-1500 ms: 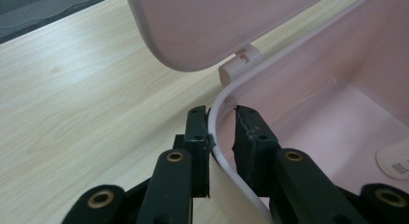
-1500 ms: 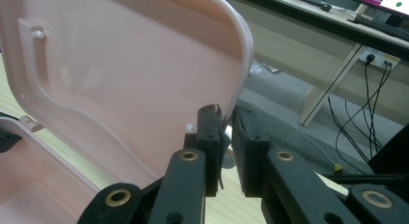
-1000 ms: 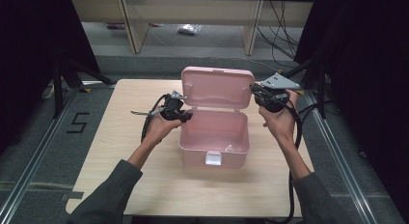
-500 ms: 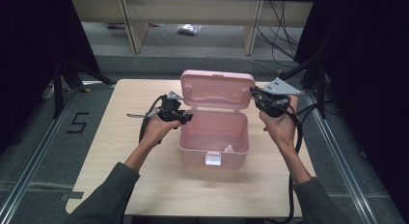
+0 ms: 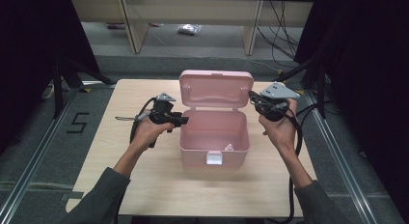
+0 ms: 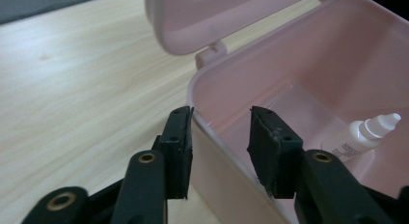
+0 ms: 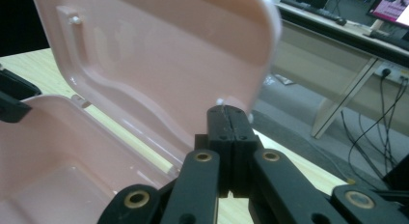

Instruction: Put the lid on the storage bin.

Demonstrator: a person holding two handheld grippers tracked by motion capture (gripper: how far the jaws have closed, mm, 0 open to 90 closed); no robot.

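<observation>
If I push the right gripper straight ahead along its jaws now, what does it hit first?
Most likely the raised lid of the pink plastic box: in the right gripper view the shut right gripper points at the lid's lower right corner. Depth is unclear, so it might just slip past that edge.

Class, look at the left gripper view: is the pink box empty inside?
No. A small white dropper bottle lies on the floor of the open pink box, near its far wall.

High view above, facing forward-down; claw views close on the shared pink box (image 5: 214,132), opposite sides.
</observation>
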